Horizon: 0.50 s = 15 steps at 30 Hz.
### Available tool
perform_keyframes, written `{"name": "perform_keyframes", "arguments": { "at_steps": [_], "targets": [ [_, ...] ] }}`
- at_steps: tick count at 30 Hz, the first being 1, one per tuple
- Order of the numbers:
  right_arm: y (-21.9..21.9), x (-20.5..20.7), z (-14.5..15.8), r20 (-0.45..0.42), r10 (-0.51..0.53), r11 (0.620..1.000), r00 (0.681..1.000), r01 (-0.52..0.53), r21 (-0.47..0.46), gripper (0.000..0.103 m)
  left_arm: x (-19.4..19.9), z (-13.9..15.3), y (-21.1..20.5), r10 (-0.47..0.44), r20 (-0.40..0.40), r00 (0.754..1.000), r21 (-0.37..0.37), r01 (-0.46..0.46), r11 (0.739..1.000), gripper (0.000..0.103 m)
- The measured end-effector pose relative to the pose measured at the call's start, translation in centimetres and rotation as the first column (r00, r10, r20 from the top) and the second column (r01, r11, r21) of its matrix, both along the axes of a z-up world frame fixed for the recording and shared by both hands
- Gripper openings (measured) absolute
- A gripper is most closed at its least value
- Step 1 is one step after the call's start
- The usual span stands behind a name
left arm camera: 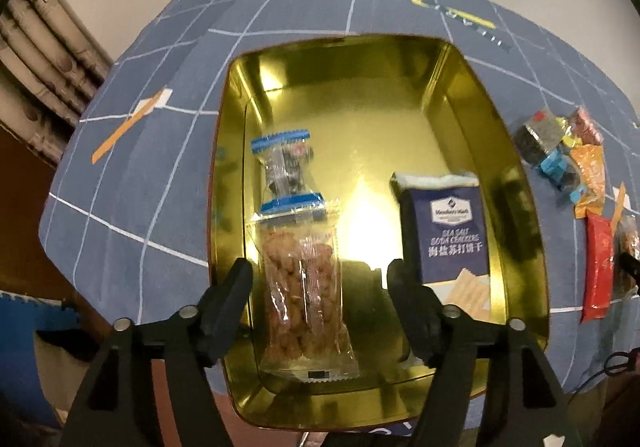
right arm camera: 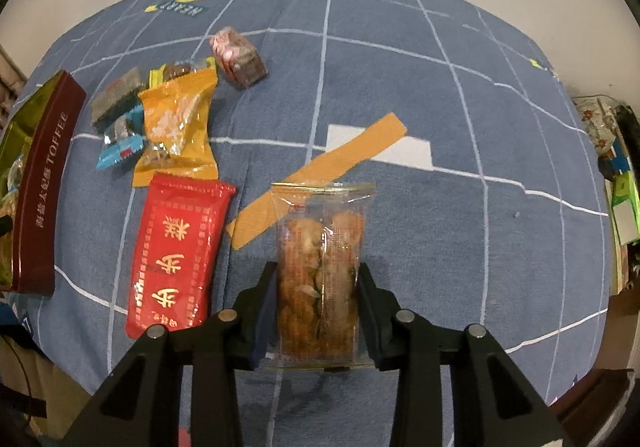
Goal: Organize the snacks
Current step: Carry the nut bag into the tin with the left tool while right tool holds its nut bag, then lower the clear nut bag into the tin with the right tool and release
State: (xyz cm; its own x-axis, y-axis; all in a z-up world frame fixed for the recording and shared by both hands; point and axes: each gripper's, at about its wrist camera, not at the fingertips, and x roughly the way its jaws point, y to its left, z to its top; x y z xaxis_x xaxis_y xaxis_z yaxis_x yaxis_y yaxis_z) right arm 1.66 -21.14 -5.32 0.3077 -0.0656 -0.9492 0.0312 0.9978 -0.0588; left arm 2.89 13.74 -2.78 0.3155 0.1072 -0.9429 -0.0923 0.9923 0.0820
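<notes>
In the left wrist view a gold tin (left arm camera: 230, 175) stands on a blue grid cloth (left arm camera: 132, 175). My left gripper (left arm camera: 320, 283) hangs open above the tin's near end. Between its fingers, untouched, a clear packet of brown nuts (left arm camera: 300, 287) lies on the tin floor. A blue-edged clear packet (left arm camera: 285, 167) and a navy soda cracker pack (left arm camera: 452, 227) also lie inside. In the right wrist view my right gripper (right arm camera: 318, 275) is shut on a clear packet of brown snacks (right arm camera: 320, 231) above the cloth.
Left of the right gripper lie a red packet (right arm camera: 176, 255), an orange packet (right arm camera: 176, 131), small blue and grey packets (right arm camera: 120, 123) and a pink-brown one (right arm camera: 238, 57). The tin's dark red wall (right arm camera: 44, 183) marked TOFFEE stands at the far left. Clutter (right arm camera: 620, 175) sits beyond the cloth's right edge.
</notes>
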Motion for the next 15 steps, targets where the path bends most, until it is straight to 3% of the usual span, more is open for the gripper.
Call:
{"name": "perform_keyframes", "arguments": {
  "at_steps": [8,15],
  "targets": [
    [2.2,0.3,3.9,0.113,0.009,1.0,0.994,-0.01,0.004,0.038,-0.6,2.1,1.2,0.032,0.079,0.996,-0.023,-0.03,0.999,0.073],
    [8.5,1.1,7.4,0.195,0.11,0.986,0.975,-0.131,0.099,0.038,-2.1,4.0,4.2,0.153,0.156,0.976,-0.029,-0.15,0.988,0.075]
  ]
}}
